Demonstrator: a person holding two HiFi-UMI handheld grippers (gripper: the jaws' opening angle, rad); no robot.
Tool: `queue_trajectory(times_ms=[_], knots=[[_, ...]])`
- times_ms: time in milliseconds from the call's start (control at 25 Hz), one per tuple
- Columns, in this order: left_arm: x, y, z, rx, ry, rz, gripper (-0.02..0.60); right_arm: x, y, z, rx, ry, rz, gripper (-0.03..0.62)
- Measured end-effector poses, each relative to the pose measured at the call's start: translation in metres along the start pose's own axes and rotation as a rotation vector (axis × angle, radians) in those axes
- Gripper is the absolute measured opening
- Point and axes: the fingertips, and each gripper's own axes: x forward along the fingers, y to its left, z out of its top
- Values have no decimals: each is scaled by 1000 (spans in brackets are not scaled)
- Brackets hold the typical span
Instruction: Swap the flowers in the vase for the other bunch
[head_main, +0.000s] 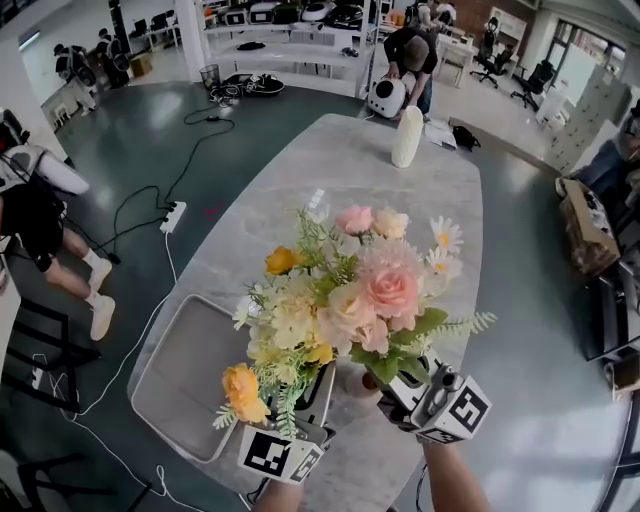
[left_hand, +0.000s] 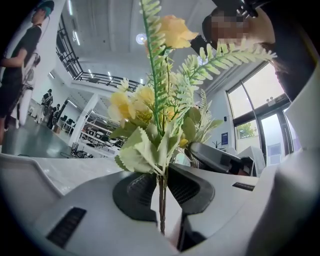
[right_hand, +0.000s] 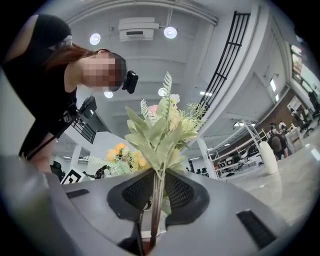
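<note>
Yellow bunch (head_main: 283, 335): soft blooms, fern fronds; long axis upright, heads toward 12 o'clock. Thin stems pinched in left gripper (left_hand: 162, 189), jaws nearly together. Pink bunch (head_main: 388, 285): at 3 o'clock of the yellow, upright too, stems clamped in right gripper (right_hand: 156, 192), jaws narrow. Both over near end of veined grey table (head_main: 400, 200). White oval vase (head_main: 407, 137) at 12 o'clock, far end. Ribbed black pads (left_hand: 137, 192) visible in gripper views only; grey rounded tray (head_main: 175, 385), 9 o'clock, in head view only.

The vase (head_main: 407, 136) stands at the far end of the desk (head_main: 300, 180), the tray (head_main: 170, 385) at its near left; above the near end, the left bunch (head_main: 285, 325) is just beside the right bunch (head_main: 390, 285).
</note>
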Motion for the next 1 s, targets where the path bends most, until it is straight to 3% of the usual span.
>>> queue_trajectory(times_ms=[600, 1000], knots=[[-5, 7, -9, -1, 12, 43, 70, -12, 2, -21, -96, 91, -117, 63], [0, -7, -14, -9, 14, 71, 69, -35, -11, -18, -73, 107, -188, 63]])
